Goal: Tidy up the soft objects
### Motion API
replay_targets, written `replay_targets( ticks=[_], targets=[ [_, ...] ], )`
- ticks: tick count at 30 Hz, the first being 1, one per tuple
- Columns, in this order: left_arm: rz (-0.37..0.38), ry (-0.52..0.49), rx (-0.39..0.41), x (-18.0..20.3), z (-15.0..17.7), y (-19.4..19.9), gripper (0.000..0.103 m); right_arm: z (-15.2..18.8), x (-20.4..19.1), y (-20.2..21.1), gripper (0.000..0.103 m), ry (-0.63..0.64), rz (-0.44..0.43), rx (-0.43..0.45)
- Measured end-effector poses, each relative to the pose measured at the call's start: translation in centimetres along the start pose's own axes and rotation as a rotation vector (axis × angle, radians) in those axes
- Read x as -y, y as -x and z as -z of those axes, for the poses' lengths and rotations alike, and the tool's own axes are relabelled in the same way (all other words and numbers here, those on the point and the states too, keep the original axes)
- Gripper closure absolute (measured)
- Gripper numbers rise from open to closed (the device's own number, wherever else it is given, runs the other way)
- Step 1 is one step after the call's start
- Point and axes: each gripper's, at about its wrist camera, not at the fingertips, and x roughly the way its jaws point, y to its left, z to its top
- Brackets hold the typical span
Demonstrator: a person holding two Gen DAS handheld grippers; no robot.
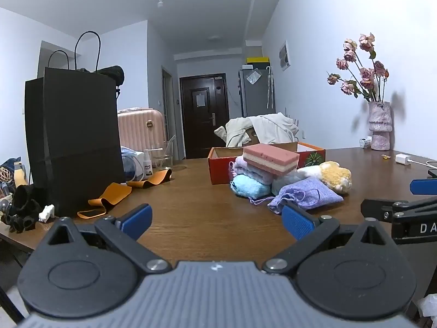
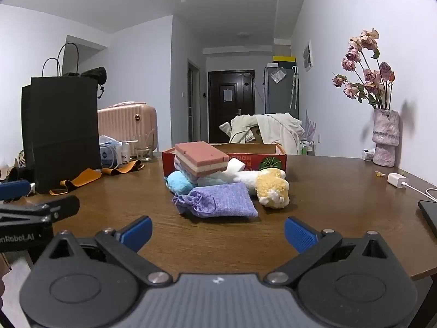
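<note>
A pile of soft things lies on the wooden table (image 2: 327, 205) in front of an open red box (image 2: 270, 160): a pink and white layered sponge (image 2: 202, 158) on top of folded cloths, a light blue fluffy cloth (image 2: 179, 181), a purple drawstring pouch (image 2: 221, 201) and a yellow and white plush toy (image 2: 271, 188). The same pile shows in the left wrist view, with the sponge (image 1: 270, 158) and the pouch (image 1: 306, 194). My left gripper (image 1: 217, 222) is open and empty, short of the pile. My right gripper (image 2: 218, 232) is open and empty, just short of the pouch.
A tall black paper bag (image 1: 73, 142) stands at the left with orange straps (image 1: 114, 195) beside it. A vase of dried roses (image 2: 385, 136), a white charger (image 2: 397, 179) and a dark tablet edge (image 2: 430, 216) are at the right. A pink suitcase (image 2: 128, 127) stands behind.
</note>
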Motion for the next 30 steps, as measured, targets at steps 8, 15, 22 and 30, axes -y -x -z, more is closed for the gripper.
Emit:
replay_targets(
  ticks=[8, 15, 22, 30],
  targets=[
    [-0.01, 0.021, 0.018, -0.7, -0.16, 0.25, 0.0, 0.63, -0.7, 0.58, 0.0, 0.013, -0.014, -0.016],
    [-0.012, 0.018, 0.015, -0.47, -0.06, 0.09, 0.0, 0.47, -0.3, 0.01, 0.0, 0.005, -0.014, -0.01],
    [-0.025, 0.019, 0.012, -0.39, 0.04, 0.06, 0.0, 0.59, -0.1, 0.15, 0.0, -0.005, -0.013, -0.009],
    [-0.023, 0.022, 0.006, -0.4, -0.04, -0.01, 0.0, 0.53, -0.14, -0.03, 0.0, -0.002, -0.009, -0.011]
  ],
)
